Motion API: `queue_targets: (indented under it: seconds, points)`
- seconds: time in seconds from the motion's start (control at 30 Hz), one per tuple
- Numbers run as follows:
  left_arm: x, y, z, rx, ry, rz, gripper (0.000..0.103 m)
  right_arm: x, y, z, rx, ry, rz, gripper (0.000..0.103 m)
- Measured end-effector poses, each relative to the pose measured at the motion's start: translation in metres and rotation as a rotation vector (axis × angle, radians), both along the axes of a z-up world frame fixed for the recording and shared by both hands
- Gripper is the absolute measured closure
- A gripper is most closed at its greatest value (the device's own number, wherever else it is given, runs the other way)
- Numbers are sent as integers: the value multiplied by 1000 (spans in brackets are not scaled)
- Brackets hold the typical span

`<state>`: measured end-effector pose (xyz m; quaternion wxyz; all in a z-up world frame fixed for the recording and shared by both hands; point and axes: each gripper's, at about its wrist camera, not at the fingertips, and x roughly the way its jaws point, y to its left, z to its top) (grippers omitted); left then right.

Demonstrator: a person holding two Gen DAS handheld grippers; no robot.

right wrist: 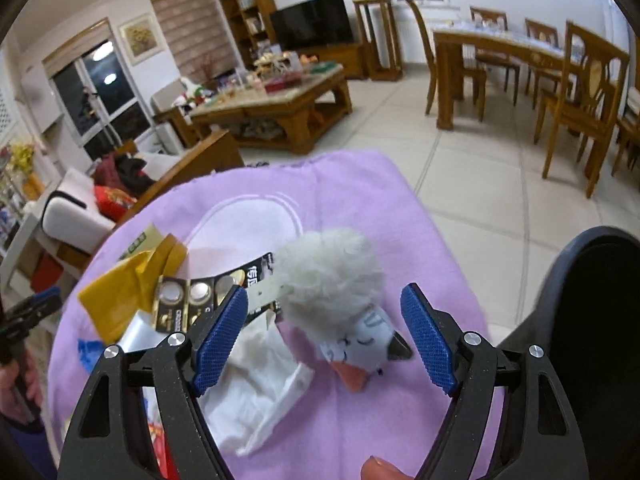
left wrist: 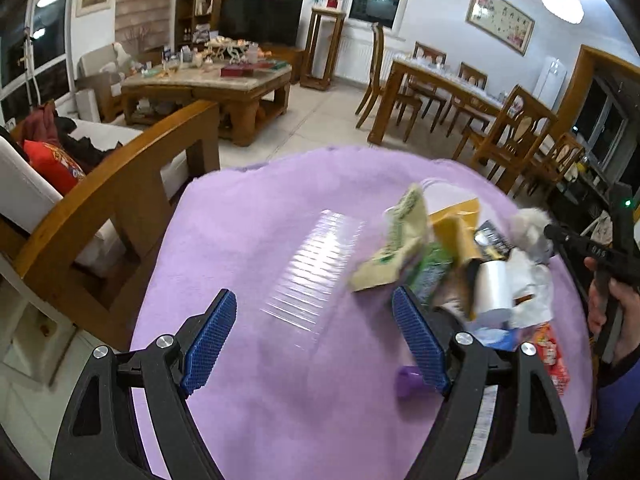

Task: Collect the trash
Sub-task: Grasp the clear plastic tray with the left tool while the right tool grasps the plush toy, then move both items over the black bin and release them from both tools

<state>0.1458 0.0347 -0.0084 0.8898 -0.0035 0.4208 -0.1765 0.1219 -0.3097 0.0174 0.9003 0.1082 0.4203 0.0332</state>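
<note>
Living room w/ wood furniture, TV, dining set in the background; up front a lilac cloth [left wrist: 280, 216] covers the tabletop, and the trash sits heaped on it.

Left tool [left wrist: 316, 336] stands wide, nothing between its blue pads, hovering over bare cloth w/ the pile just off to its right side. Right tool [right wrist: 324, 332] is wide too, nothing gripped; a plush bird toy [right wrist: 344, 292] lies between its fingers w/o the pads pressing on it, and a white tissue [right wrist: 256, 376] sits under the left finger.

Pile contents: green-and-cream snack wrapper [left wrist: 396, 240], yellow wrapper [right wrist: 120, 296], black-and-gold battery card [right wrist: 188, 300], clear plastic sheet [left wrist: 316, 264] lying flat apart from the heap, red packet [left wrist: 554, 356] at the near edge.

Handling, as I judge it: all light stuff. Wrappers are thin, crinkly, prob slippery, so pinch a raised fold or edge, not the flat face. Tissue is soft, bunches easily, grab anywhere in the middle. Battery card is stiffer; take it by an edge. Clear sheet lies flat and slick, hardest to lift. Toy is soft, likely not trash.

A dark bin rim [right wrist: 580, 320] shows beside the right tool.
</note>
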Motion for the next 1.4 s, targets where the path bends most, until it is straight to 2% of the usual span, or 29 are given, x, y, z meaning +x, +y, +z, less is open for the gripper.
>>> queue_targets:
  seconds: [0.13, 0.23, 0.27, 0.3, 0.33, 0.4, 0.57, 0.67, 0.77, 0.9, 1.1, 1.4]
  points:
    - [8, 21, -31, -17, 82, 6, 23, 13, 11, -16, -20, 33, 15, 25]
    - [12, 21, -39, -21, 88, -18, 24, 17, 13, -26, -33, 36, 15, 25]
    - [13, 20, -39, -23, 87, -25, 38, 19, 15, -30, -34, 40, 16, 28]
    - [14, 19, -41, -27, 91, -24, 52, 18, 14, -33, -42, 44, 13, 40]
    - [17, 21, -44, -29, 100, -18, 70, 18, 17, -32, -76, 35, 11, 46]
    - [21, 20, -48, -29, 105, -19, 80, 18, 16, -34, -76, 39, 27, 57]
    - [10, 17, -38, -64, 55, -13, 80, 10, 21, -29, -82, 6, 39, 65]
    - [-2, 21, -18, -93, -6, 17, 80, 0, 18, -18, -61, -33, 34, 65]
    - [-15, 23, 8, -155, -55, 29, 80, -13, 14, -2, -26, -85, 36, 65]
    - [-33, 3, 41, -201, -111, -12, 80, -37, 6, 22, 26, -148, 58, 65]
    - [-54, -69, 70, -229, -143, -146, 80, -83, -28, 56, 36, -242, 34, 65]
    - [-70, -212, 66, -269, -88, -353, 80, -155, -131, 83, 77, -325, -101, 65]
